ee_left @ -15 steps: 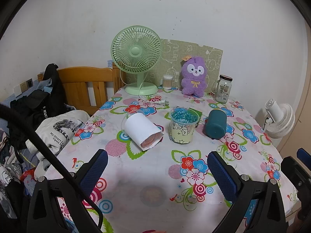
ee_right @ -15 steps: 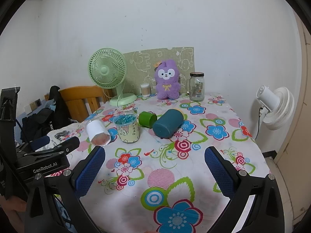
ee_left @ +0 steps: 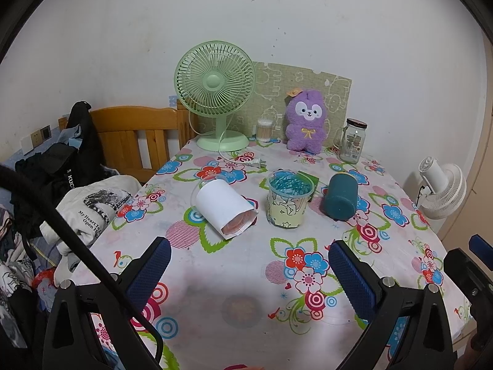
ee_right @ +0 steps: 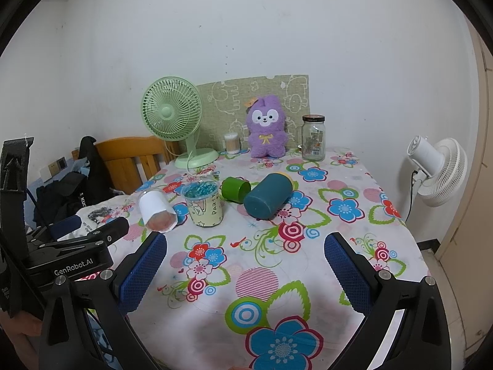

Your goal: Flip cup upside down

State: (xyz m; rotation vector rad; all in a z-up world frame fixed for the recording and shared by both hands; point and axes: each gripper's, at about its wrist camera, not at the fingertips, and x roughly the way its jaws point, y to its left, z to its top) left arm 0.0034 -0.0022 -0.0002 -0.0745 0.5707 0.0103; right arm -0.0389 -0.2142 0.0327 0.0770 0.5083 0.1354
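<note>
The left gripper [ee_left: 246, 274] is wide open above the near edge of the table [ee_left: 400, 246] and holds nothing. The right gripper [ee_right: 245, 273] is also wide open and empty. The white cup [ee_left: 223, 208] lies on its side near the left edge. The clear cup [ee_left: 288, 199] stands upright just beside it. The teal cup [ee_left: 340, 195] lies near the middle, and a small green cup [ee_right: 235, 189] lies beside it.
</note>
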